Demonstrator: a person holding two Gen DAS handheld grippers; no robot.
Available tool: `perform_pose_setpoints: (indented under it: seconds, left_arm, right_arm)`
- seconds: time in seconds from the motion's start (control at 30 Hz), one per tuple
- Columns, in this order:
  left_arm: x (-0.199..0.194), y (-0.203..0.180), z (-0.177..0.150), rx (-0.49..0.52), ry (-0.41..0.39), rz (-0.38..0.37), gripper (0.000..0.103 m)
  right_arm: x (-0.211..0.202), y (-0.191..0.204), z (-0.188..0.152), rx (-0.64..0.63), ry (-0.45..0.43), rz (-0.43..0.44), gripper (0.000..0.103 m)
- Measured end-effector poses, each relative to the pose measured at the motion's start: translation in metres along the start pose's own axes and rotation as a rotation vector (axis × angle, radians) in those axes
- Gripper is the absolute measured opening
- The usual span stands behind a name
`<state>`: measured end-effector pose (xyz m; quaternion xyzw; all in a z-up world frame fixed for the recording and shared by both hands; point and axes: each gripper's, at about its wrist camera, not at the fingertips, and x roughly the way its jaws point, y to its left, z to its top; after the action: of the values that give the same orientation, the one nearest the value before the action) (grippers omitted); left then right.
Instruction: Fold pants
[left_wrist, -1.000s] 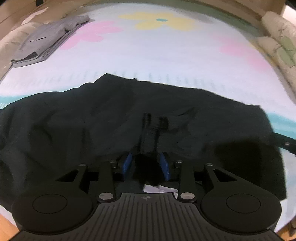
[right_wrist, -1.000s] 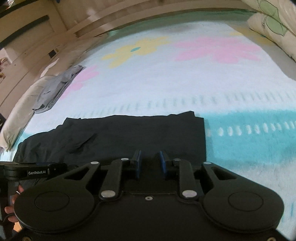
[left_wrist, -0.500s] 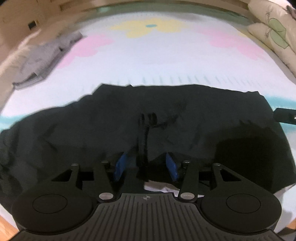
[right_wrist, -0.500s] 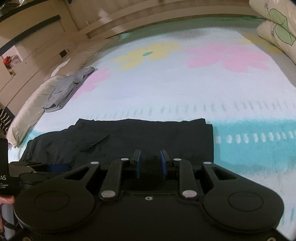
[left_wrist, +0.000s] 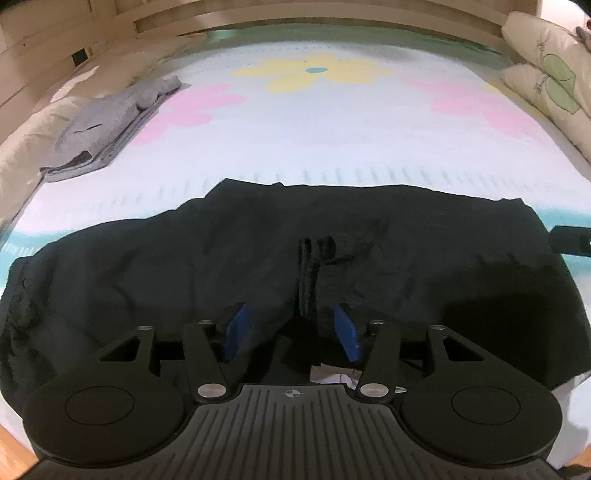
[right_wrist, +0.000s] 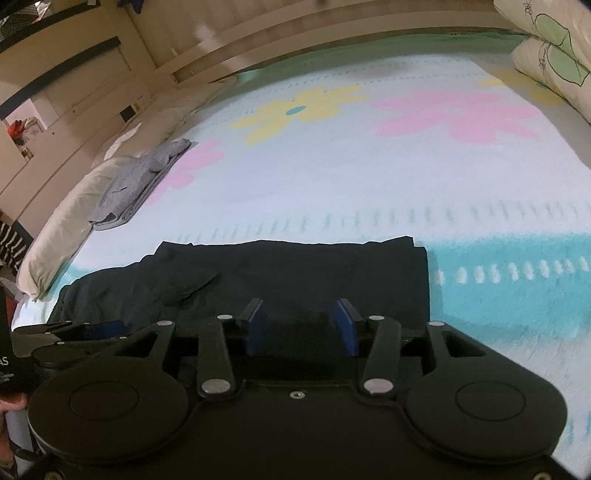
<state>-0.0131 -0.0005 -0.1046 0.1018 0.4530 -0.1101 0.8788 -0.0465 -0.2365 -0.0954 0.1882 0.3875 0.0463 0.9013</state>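
Black pants (left_wrist: 258, 251) lie folded lengthwise across the near part of the bed, with a black drawstring (left_wrist: 308, 273) on top at the waist. They also show in the right wrist view (right_wrist: 295, 273), ending in a straight edge on the right. My left gripper (left_wrist: 290, 328) is open, its blue pads either side of the drawstring, empty above the cloth. My right gripper (right_wrist: 301, 325) is open and empty over the pants' near right part. The left gripper also shows in the right wrist view (right_wrist: 92, 328) at far left.
The bed has a white blanket (left_wrist: 332, 140) with pink and yellow flowers and teal bands. Folded grey clothing (left_wrist: 110, 125) lies at the far left beside a cream pillow (right_wrist: 62, 229). Printed pillows (left_wrist: 546, 74) stack at the far right. A wooden headboard runs behind.
Both grippers have opened, letting go of the pants, and drawn back a little. The pants now lie flat and settled on the blanket.
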Motion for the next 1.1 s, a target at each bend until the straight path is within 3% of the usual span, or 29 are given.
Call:
perform_pose_setpoints:
  seconds: [0.33,0.37,0.43,0.5,0.73,0.87,0.97,1.1]
  left_arm:
    - [0.013,-0.011,-0.001,0.038,0.048,-0.026,0.054]
    - [0.013,-0.011,-0.002,0.034,0.048,-0.028,0.050]
    - [0.011,-0.011,-0.003,0.026,0.048,-0.056,0.024]
    - [0.010,-0.012,-0.004,0.023,0.046,-0.052,0.020]
    - [-0.009,0.001,-0.009,-0.020,0.030,-0.035,0.019]
    - [0.004,0.011,-0.013,-0.046,0.075,-0.053,0.021]
    - [0.002,0.011,-0.013,-0.029,0.055,-0.068,0.023]
    - [-0.005,0.015,-0.011,-0.036,0.012,-0.074,0.034]
  right_arm:
    - [0.000,0.003,-0.002,-0.015,-0.006,-0.005,0.060]
    - [0.000,0.004,-0.002,-0.015,-0.006,-0.004,0.061]
    - [0.000,0.004,-0.003,-0.013,-0.007,-0.005,0.061]
    - [0.000,0.004,-0.003,-0.012,-0.010,-0.007,0.061]
    - [0.000,0.005,-0.006,-0.023,-0.015,-0.035,0.062]
    - [0.009,0.004,-0.011,-0.031,0.008,-0.092,0.070]
    - [0.023,0.001,-0.016,-0.051,0.073,-0.154,0.076]
    - [0.040,-0.002,-0.029,-0.086,0.175,-0.211,0.080]
